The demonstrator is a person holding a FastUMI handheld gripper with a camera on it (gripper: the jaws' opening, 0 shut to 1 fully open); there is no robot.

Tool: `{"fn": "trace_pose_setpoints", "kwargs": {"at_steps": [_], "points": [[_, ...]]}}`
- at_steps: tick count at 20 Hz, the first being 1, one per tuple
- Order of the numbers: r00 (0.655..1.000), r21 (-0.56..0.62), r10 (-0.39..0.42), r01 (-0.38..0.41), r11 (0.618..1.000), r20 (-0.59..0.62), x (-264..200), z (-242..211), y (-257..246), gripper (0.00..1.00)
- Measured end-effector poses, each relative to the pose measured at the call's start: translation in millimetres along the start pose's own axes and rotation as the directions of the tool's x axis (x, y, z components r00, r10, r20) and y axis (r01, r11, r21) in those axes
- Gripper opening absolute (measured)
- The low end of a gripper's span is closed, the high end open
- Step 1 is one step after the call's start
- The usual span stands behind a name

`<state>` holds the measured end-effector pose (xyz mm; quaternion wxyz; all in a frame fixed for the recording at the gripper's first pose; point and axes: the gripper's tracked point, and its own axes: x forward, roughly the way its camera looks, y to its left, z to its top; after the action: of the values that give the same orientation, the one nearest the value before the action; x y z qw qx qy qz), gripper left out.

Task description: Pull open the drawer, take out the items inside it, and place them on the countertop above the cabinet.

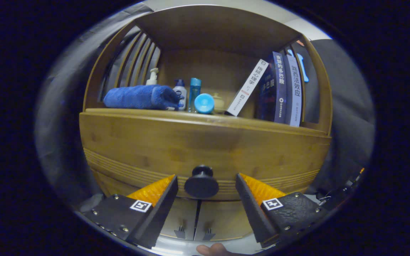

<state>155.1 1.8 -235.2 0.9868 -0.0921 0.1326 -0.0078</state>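
A wooden cabinet faces me with its drawer (205, 145) closed. The drawer's round dark knob (201, 182) sits between my two fingers, clear of both. My gripper (206, 185) is open, with a gap on each side of the knob. Above the drawer front runs the countertop (226, 119), which is a shelf under a wooden roof. Whatever lies inside the drawer is hidden.
On the countertop lie a rolled blue towel (139, 96), a pump bottle (152, 76), small bottles (194, 90), a blue cap (204, 103) and leaning books (279, 89). Two lower doors with small handles (195, 233) sit below the drawer. A fingertip (214, 250) shows beneath the gripper.
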Motion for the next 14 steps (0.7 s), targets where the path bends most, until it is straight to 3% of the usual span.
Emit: {"fn": "trace_pose_setpoints", "kwargs": {"at_steps": [7,10,14], "points": [[0.996,-0.038,0.051,-0.054,0.998,-0.075,-45,-25,17,0.97],[0.989,0.066,0.074,-0.067,0.996,-0.125,-66,-33,29,0.97],[0.992,0.182,0.013,0.011,0.983,-0.129,-99,-5,23,0.97]]}}
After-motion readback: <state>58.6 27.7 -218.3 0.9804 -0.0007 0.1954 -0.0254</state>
